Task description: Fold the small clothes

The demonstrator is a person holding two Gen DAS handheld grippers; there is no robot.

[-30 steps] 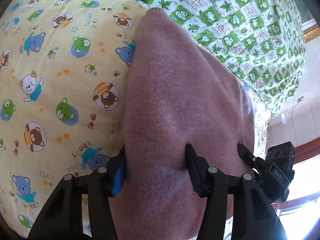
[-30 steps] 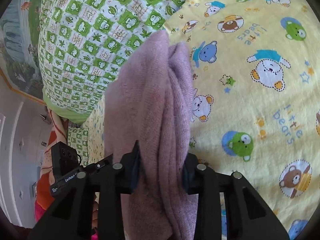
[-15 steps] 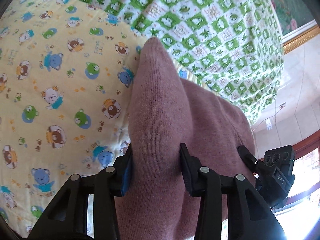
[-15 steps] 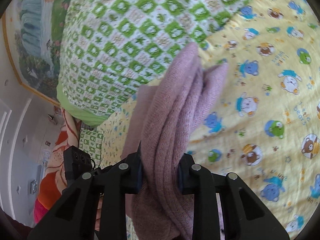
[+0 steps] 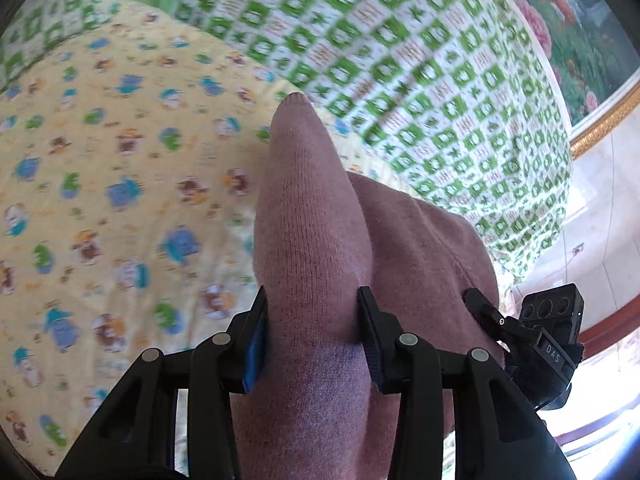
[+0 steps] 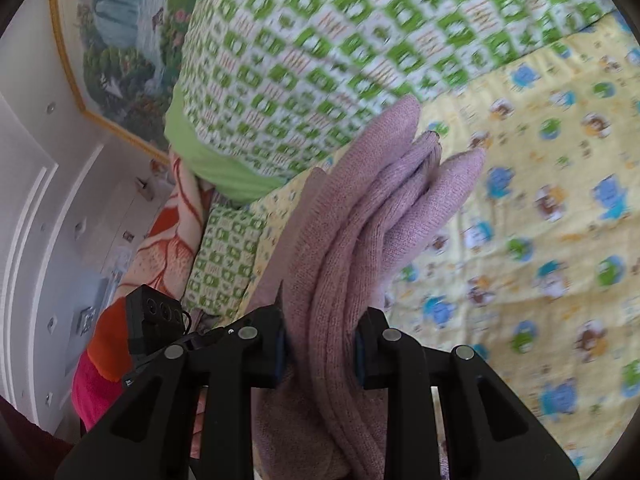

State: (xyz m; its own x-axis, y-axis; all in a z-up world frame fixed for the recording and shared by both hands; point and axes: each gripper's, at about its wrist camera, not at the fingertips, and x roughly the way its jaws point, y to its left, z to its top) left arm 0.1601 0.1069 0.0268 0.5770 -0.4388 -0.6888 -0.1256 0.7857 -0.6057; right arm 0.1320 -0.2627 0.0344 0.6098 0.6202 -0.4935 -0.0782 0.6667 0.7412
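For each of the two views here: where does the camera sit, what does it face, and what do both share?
Left wrist: on the left gripper, facing down along its jaws, shut on the pink knit garment; the right gripper shows at right.
Right wrist: on the right gripper, jaws shut on bunched folds of the garment; the left gripper and fingers show at left.
Shared: garment, yellow bear sheet, green checked quilt.

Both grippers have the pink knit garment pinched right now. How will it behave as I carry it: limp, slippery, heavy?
Probably limp: the pink knit garment bunches into soft folds past the right gripper and droops beyond the left gripper. Likely grippy, since the fuzzy knit bulges between the pads. It looks light, though loose folds may sag or unfold over the yellow bear-print sheet.
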